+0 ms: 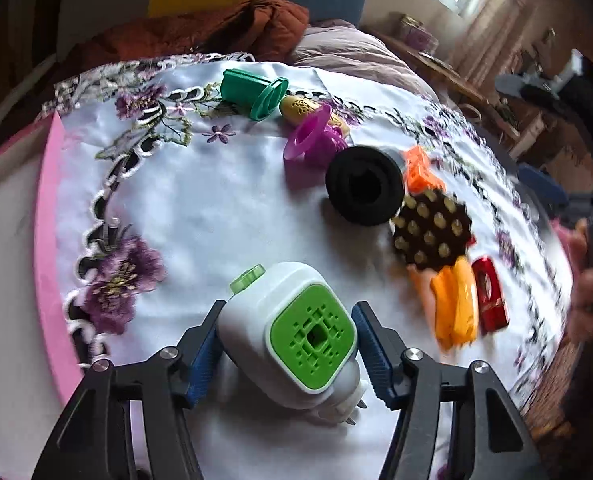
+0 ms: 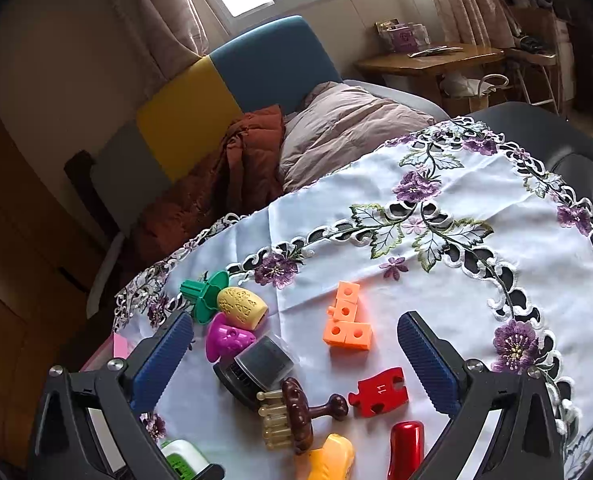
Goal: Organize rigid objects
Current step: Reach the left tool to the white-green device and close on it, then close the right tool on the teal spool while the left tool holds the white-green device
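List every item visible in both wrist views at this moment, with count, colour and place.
White plug-in device with green grille: 1, between the left jaws.
Green plastic mould: 1, far end of the row.
Yellow perforated plastic piece: 1, beside the green mould.
Magenta plastic mould: 1, next in the row.
Black ribbed cylinder: 1, mid row.
Orange linked cubes: 1 cluster, on the embroidered white tablecloth.
Brown scalp-massage comb: 1, near row end.
Red jigsaw piece: 1, beside the comb.
Yellow-orange plastic toy: 1, near edge.
Red glossy capsule: 1, near edge.
Left gripper: straddles the device.
Right gripper: open, empty.
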The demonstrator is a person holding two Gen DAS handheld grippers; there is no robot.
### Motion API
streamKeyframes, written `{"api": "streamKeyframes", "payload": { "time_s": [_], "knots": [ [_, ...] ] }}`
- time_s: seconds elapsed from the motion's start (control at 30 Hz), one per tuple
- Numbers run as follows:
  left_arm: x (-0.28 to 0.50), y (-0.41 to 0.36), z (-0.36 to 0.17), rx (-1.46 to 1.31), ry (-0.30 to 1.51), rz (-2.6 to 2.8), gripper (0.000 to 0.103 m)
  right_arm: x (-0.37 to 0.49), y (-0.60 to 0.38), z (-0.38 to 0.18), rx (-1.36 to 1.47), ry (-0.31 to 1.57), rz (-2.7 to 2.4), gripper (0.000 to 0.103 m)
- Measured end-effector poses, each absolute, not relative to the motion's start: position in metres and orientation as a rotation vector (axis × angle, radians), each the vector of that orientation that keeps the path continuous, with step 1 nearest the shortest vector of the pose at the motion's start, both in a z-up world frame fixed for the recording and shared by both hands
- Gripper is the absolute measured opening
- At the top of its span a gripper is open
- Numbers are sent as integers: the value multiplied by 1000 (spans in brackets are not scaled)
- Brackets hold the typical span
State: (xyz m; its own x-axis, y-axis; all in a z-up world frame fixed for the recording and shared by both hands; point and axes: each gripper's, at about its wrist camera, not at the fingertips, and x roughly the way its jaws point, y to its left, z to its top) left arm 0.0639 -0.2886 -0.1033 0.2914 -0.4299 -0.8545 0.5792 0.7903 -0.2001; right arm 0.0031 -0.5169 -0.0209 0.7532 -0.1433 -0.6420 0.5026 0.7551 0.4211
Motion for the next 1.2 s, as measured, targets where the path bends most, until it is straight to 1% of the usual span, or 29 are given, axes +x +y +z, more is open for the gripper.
{"api": "streamKeyframes", "payload": {
  "time_s": [0.17,0.27,0.47,0.63,0.83,0.93,1.13,1.17,1.2],
  "knots": [
    [47,-277,-101,217,1056,-716,63,8,-516,-28,627,666,-367,103],
    [35,-273,-97,241,1010,-736,63,11,-511,-29,608,685,-351,103],
    [25,-259,-86,214,968,-793,63,33,-490,-36,537,781,-245,103],
    [22,-248,-76,180,942,-823,63,83,-467,-28,401,864,-145,103],
    [15,-235,-63,134,920,-868,63,164,-448,-30,403,947,-119,103],
    [12,-228,-58,117,912,-892,63,202,-441,-39,400,978,-150,103],
    [8,-219,-55,104,904,-927,63,262,-431,-83,392,1123,-215,103],
    [8,-218,-56,101,905,-928,63,265,-428,-89,377,1141,-208,94],
    [8,-217,-57,98,910,-928,63,268,-425,-93,352,1155,-209,82]
  ]
}}
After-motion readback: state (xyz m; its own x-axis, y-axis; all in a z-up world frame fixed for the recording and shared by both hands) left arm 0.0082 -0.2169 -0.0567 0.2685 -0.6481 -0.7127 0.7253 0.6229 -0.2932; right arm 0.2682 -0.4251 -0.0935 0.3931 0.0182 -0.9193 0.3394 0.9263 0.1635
